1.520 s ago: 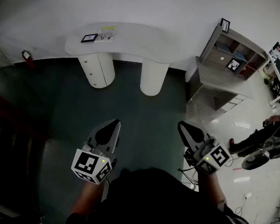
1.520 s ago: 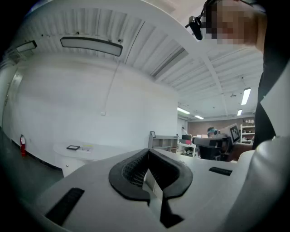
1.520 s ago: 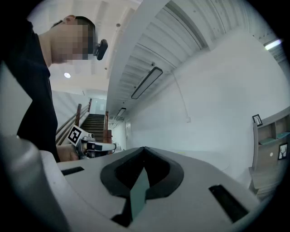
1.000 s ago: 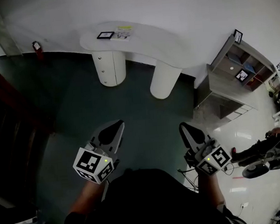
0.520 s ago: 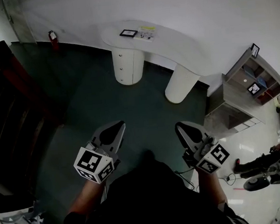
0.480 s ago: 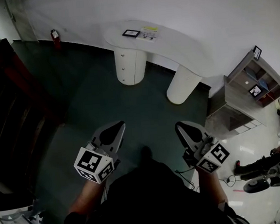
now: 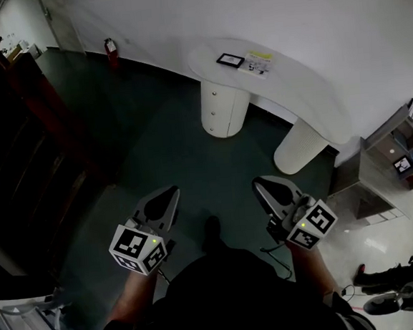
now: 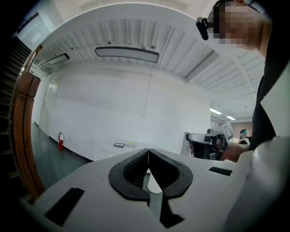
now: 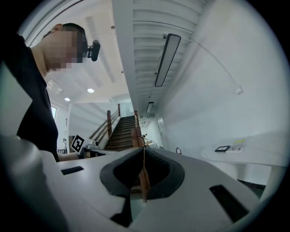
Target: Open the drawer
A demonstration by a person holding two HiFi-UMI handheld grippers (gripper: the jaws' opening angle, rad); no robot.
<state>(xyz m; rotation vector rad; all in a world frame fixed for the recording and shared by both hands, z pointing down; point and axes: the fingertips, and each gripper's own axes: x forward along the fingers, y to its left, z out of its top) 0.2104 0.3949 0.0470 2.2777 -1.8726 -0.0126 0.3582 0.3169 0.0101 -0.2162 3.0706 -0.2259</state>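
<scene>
A white curved desk (image 7: pixel 297 88) stands by the far wall on two round pedestals. The left pedestal (image 7: pixel 222 110) carries a stack of drawers with small knobs, all shut. My left gripper (image 7: pixel 171 192) and right gripper (image 7: pixel 258 183) are held low in front of my body, well short of the desk, over the dark green floor. Both are shut with nothing between the jaws. In the left gripper view the left gripper's (image 8: pixel 148 151) tips meet, with the desk (image 8: pixel 122 146) small and far off. The right gripper (image 9: pixel 143 149) is likewise shut, with the desk (image 9: pixel 253 152) at its right.
On the desk lie a dark framed tablet (image 7: pixel 230 60) and papers (image 7: pixel 259 63). A dark wooden staircase (image 7: pixel 18 148) fills the left side. A red fire extinguisher (image 7: pixel 111 45) stands by the wall. A grey shelf unit (image 7: pixel 397 162) is at the right.
The view has swung: the desk has shifted from the upper left to the upper right and looks nearer. Both grippers stay shut and held in the same spot before me.
</scene>
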